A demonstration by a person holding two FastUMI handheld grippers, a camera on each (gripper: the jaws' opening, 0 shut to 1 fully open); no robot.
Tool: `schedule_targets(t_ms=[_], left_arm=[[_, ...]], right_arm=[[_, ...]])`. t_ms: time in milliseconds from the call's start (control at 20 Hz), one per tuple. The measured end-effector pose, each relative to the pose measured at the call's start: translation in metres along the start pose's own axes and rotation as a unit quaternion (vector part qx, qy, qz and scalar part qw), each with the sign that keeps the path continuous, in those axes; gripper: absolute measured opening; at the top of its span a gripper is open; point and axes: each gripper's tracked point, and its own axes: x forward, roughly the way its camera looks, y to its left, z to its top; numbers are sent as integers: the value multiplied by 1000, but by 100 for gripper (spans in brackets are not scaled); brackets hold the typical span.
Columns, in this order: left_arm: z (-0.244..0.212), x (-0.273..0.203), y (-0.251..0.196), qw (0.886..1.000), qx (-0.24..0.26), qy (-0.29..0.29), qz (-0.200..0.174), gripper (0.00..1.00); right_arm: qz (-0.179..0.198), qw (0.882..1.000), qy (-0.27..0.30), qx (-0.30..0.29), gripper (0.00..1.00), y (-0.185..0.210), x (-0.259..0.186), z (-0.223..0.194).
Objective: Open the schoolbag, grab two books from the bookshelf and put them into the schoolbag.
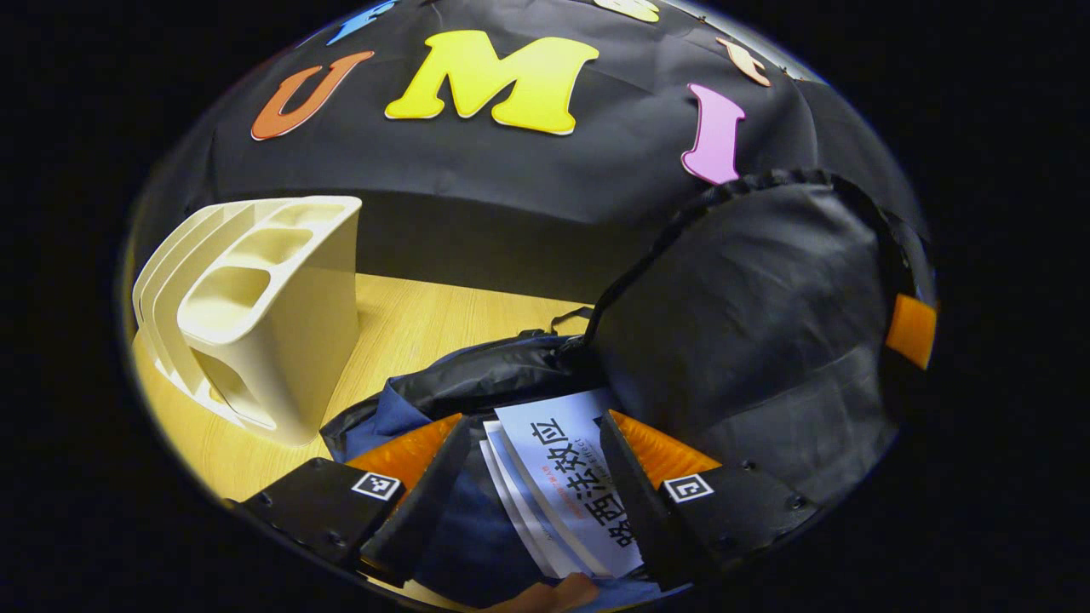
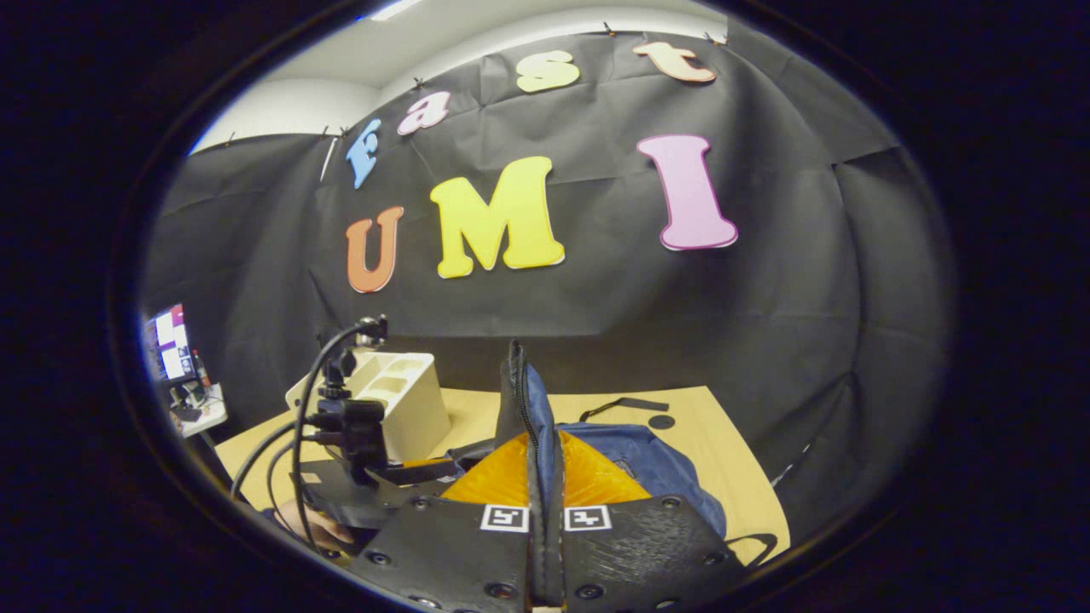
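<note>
Left gripper view: I saw the left gripper [image 1: 536,460] with its fingers spread wide over the open schoolbag [image 1: 477,375], gripping nothing. Between the fingers lay the books [image 1: 558,485], white covers stacked, inside the bag's mouth. The raised flap [image 1: 749,332] of the bag stood to the right of the fingers, dark lining facing me.

Bookshelf: the cream bookshelf [image 1: 264,315] stood on the wooden table [image 1: 426,323] to the left of the bag, well apart from the fingers; its slots that I could see held no books.

Right gripper view: I saw the right gripper [image 2: 538,477] with its fingers closed narrow on the flap's zippered edge [image 2: 521,400], holding it upright. Here the bag's blue outside [image 2: 647,460] lay on the table [image 2: 732,477] behind the fingers.

Other gripper: from the right gripper view I could see the left gripper's body and cables [image 2: 349,426] low on the left, in front of the bookshelf [image 2: 400,400], with a hand [image 2: 315,519] beneath it.

Far left: a lit screen [image 2: 170,340] sat beyond the table.
</note>
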Motion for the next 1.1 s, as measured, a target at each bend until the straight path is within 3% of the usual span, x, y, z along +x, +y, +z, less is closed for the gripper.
schedule_targets(t_ms=[350, 400, 550, 600, 750, 900, 1100], left_arm=[[19, -53, 49, 997, 35, -34, 56, 96], [22, -66, 55, 997, 34, -40, 61, 96], [17, -93, 75, 994, 50, -42, 87, 96], [16, -101, 79, 994, 54, -44, 89, 96], [12, -126, 89, 992, 58, -56, 98, 96], [11, -153, 100, 990, 62, -68, 108, 96], [11, -192, 111, 985, 76, -93, 122, 96]], right_arm=[[-30, 999, 21, 14, 1, -12, -7, -21], [-42, 999, 23, 10, 6, -16, -6, -24], [-61, 998, 27, 11, 6, -15, -13, -32], [-69, 997, 26, 10, 16, -16, -17, -34], [-99, 995, 21, -3, 29, -17, -29, -38], [-114, 993, 25, -10, 53, -12, -42, -46], [-137, 990, 14, -33, 73, -4, -65, -55]])
